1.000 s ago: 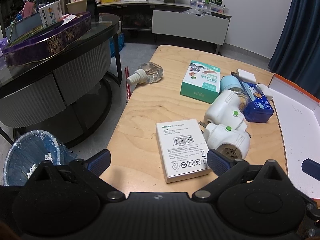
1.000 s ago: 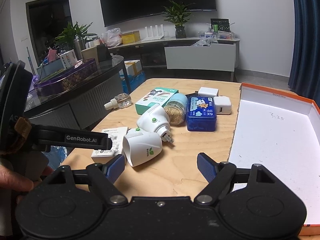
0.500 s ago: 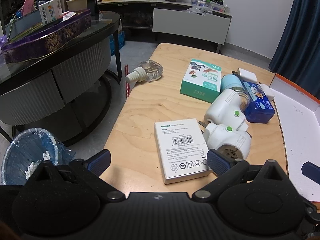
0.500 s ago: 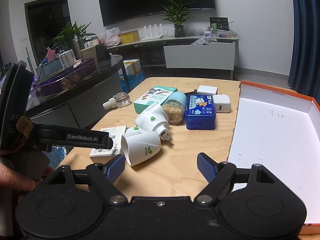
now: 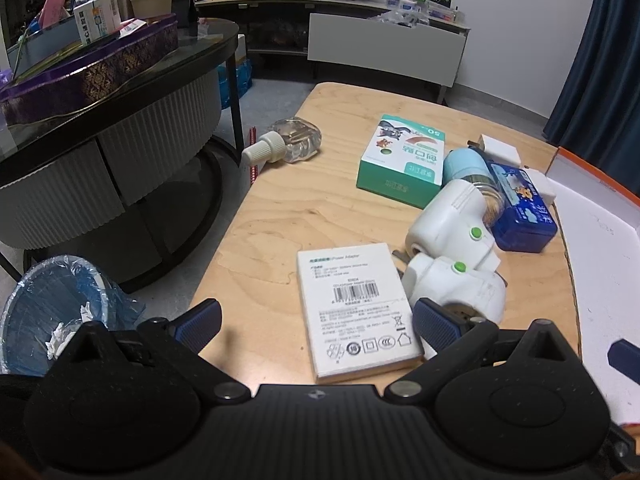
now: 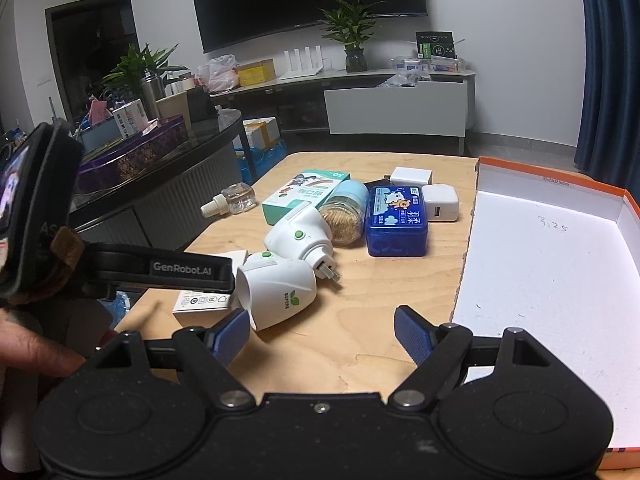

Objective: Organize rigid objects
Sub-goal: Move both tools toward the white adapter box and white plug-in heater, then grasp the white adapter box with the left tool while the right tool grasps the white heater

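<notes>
On the wooden table (image 5: 280, 216) lie a white power-adapter box (image 5: 356, 304), two white plug-in devices with green buttons (image 5: 452, 288) (image 5: 448, 224), a green box (image 5: 404, 160), a toothpick jar with a light blue lid (image 5: 468, 168), a blue tin (image 5: 520, 212), white chargers (image 5: 500, 148) and a clear bottle (image 5: 292, 146). My left gripper (image 5: 316, 320) is open, its fingers either side of the adapter box's near end. My right gripper (image 6: 320, 330) is open and empty over the table's front, the nearer white device (image 6: 276, 288) beside its left finger. The white tray with orange rim (image 6: 552, 256) lies to the right.
A dark round side table (image 5: 100, 120) with a purple tin stands left of the table. A bin with a blue liner (image 5: 52, 312) sits on the floor below it. A TV cabinet (image 6: 396, 108) stands along the back wall. The left gripper's body (image 6: 120, 268) shows in the right wrist view.
Both grippers have edged slightly forward toward the objects; the adapter box and the nearer white device sit a little closer in view. Both stay open. No object has moved.
</notes>
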